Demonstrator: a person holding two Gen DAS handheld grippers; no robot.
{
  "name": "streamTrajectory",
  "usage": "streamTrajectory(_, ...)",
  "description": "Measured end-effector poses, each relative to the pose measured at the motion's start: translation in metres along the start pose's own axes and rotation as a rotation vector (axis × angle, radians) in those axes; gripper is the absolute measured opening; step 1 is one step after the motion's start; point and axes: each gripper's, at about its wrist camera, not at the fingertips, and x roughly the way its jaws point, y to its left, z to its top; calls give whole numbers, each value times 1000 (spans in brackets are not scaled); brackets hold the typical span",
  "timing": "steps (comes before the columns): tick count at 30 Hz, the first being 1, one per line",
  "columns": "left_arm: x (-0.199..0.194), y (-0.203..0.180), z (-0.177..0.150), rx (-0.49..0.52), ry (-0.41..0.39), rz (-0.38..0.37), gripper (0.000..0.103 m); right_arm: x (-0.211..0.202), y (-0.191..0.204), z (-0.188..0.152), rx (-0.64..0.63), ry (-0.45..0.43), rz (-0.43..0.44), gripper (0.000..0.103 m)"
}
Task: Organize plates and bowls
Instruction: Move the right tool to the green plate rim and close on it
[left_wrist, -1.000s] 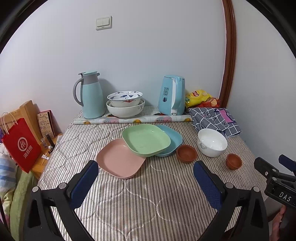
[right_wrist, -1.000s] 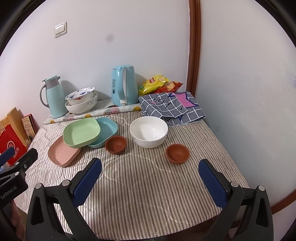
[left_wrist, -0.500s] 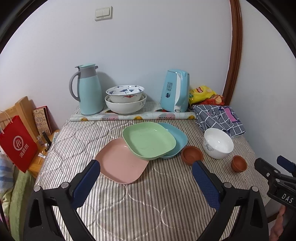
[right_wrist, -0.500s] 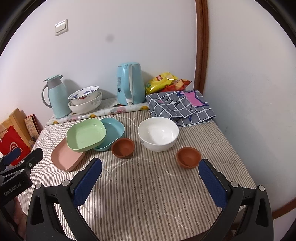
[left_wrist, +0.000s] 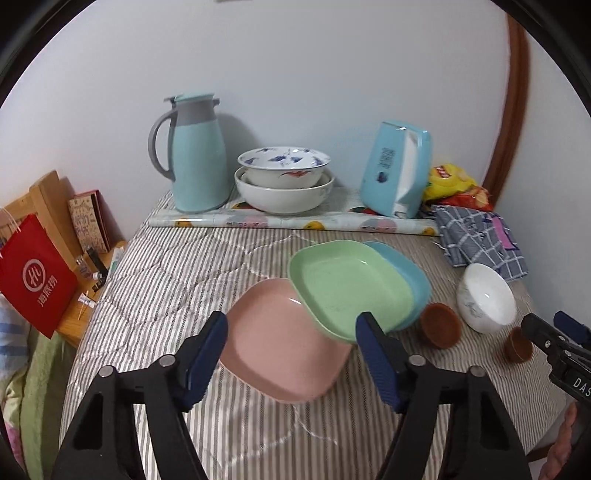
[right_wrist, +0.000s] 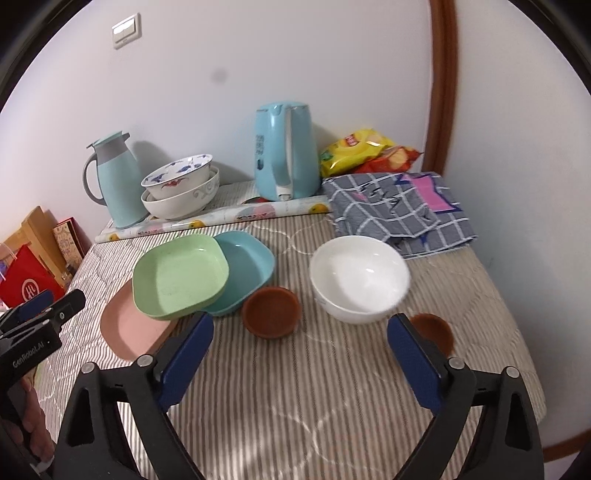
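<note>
A green plate (left_wrist: 343, 284) overlaps a pink plate (left_wrist: 280, 347) and a blue plate (left_wrist: 410, 273) on the striped table (left_wrist: 177, 280). My left gripper (left_wrist: 291, 332) hovers over the pink plate's near part, jaws closing, with nothing pressed between the pads. In the right wrist view a white bowl (right_wrist: 358, 277) stands between two small brown bowls (right_wrist: 271, 312) (right_wrist: 434, 330). My right gripper (right_wrist: 299, 334) sits in front of the white bowl, jaws closing, gripping nothing. Two patterned bowls (left_wrist: 284, 181) are stacked at the back.
A teal jug (left_wrist: 197, 155) and a blue kettle (right_wrist: 284, 147) stand at the back wall behind a rolled mat (left_wrist: 295, 223). A checked cloth (right_wrist: 399, 210) and snack bags (right_wrist: 365, 149) lie at the back right. A red bag (left_wrist: 35, 280) is left of the table.
Both grippers have moved forward and lower toward the dishes. The left jaws have narrowed clearly, the right jaws slightly.
</note>
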Motion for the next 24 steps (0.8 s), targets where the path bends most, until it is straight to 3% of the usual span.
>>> streamTrajectory(6, 40, 5, 17, 13, 38, 7, 63, 41, 12, 16, 0, 39, 36, 84)
streamTrajectory(11, 80, -2, 32, 40, 79, -16, 55, 77, 16, 25, 14, 97, 58, 68)
streamTrajectory(24, 145, 2, 47, 22, 148, -71, 38, 140, 35, 30, 9, 185, 122, 61)
